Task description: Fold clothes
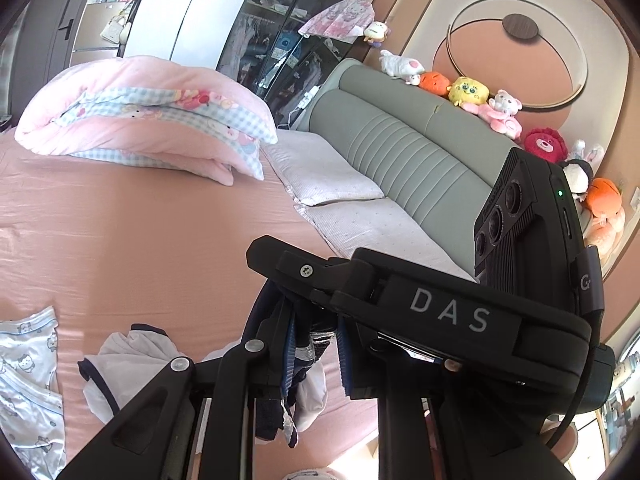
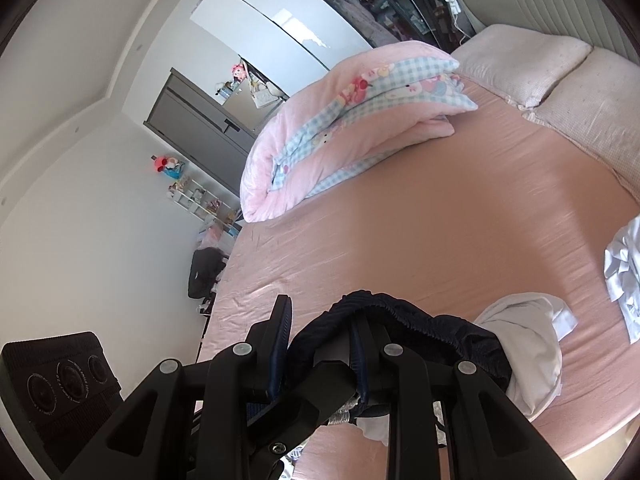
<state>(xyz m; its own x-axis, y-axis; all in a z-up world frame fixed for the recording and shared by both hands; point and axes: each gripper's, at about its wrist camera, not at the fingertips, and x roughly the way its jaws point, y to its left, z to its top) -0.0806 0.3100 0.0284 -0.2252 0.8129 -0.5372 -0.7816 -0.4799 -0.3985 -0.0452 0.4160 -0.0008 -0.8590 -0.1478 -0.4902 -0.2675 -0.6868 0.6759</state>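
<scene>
- Over the near edge of the bed (image 1: 160,240), the left claw (image 1: 308,344) is clenched on dark blue shorts (image 1: 292,360).
- Right claw (image 2: 320,344) grips the shorts' elastic waistband (image 2: 384,304), crossing the left one.
- White shirt (image 2: 532,360) hangs just beside them.
- Farther off lie the folded pink quilt (image 1: 152,120) and two pillows (image 1: 332,176).

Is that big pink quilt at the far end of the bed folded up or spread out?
Folded. The pink quilt sits as a thick stacked bundle near the pillows, its checked lining showing between the layers, with the bed sheet bare around it.
</scene>
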